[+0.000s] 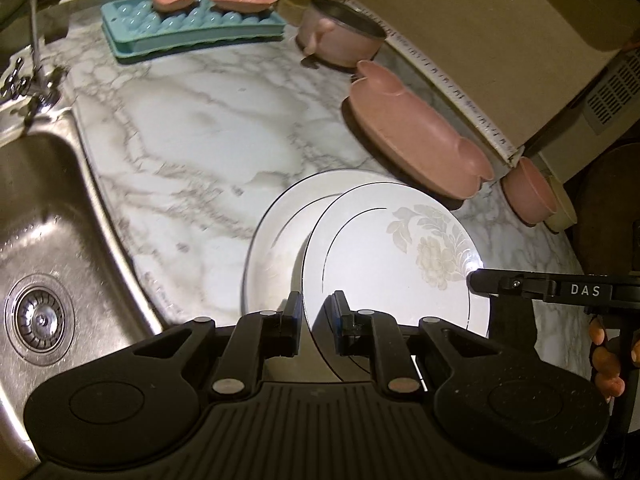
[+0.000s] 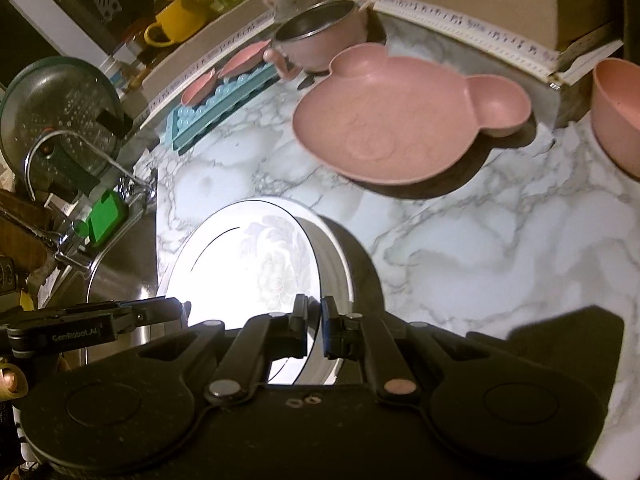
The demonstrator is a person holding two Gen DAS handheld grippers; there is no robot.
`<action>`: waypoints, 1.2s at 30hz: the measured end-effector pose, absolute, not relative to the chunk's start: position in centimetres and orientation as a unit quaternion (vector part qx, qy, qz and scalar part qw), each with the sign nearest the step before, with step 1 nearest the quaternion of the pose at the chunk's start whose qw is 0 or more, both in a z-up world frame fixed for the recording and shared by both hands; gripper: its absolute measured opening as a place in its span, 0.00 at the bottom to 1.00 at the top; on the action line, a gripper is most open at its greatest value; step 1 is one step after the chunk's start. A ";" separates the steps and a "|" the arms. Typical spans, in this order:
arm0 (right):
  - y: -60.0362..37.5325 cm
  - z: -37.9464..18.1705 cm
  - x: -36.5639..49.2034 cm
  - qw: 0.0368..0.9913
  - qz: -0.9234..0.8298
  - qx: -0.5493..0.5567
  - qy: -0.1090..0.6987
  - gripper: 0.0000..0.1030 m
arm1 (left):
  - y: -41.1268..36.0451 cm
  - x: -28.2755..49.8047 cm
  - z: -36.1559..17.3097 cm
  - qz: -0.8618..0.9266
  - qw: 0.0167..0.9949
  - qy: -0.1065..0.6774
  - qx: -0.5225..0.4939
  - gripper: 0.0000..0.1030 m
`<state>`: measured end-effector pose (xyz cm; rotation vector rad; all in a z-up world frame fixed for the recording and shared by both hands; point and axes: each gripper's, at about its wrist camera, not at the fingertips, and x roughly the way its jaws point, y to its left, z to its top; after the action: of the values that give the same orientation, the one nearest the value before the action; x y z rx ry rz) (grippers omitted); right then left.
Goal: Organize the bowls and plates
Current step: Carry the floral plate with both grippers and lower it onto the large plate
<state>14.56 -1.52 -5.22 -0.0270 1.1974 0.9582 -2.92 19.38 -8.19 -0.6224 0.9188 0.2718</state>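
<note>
My left tool (image 1: 316, 322) and right tool (image 2: 315, 326) are both clamped narrow on opposite rim edges of the white floral-print ceramic plate (image 1: 396, 264), held just above a second white plate (image 1: 272, 248) on the marble-pattern counter (image 1: 192, 128). I judge stacking nearly done; the pink bear-shaped plastic plate (image 2: 384, 120), pink plastic bowl (image 2: 618, 116) and pink steel-lined handled bowl (image 2: 324, 36) remain unsorted. Contact between the plates is hidden; the pink bowl is cut off.

White floral plate (image 1: 400, 256); pink bear dish (image 2: 400, 120); marble counter (image 1: 192, 128).
</note>
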 end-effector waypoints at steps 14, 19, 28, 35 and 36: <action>-0.5 -6.7 14.3 0.716 0.423 -0.017 0.555 0.06 | 19.8 -2.7 -8.7 0.130 0.839 0.442 -0.291 0.14; -0.4 -7.0 14.3 0.713 0.423 -0.015 0.559 0.06 | 19.7 -2.5 -8.5 0.128 0.838 0.445 -0.288 0.14; -0.5 -7.3 14.6 0.710 0.421 -0.007 0.564 0.06 | 20.0 -2.1 -8.5 0.121 0.834 0.456 -0.288 0.14; -0.4 -7.3 14.4 0.711 0.418 -0.010 0.565 0.06 | 20.1 -2.1 -8.3 0.116 0.831 0.462 -0.287 0.14; -0.3 -7.2 14.4 0.711 0.417 -0.011 0.565 0.06 | 20.2 -2.1 -8.3 0.116 0.831 0.462 -0.288 0.14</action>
<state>14.41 -0.35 -7.23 -0.0241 1.2540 0.9256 -2.06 20.16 -8.33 -0.6103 0.9799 0.2455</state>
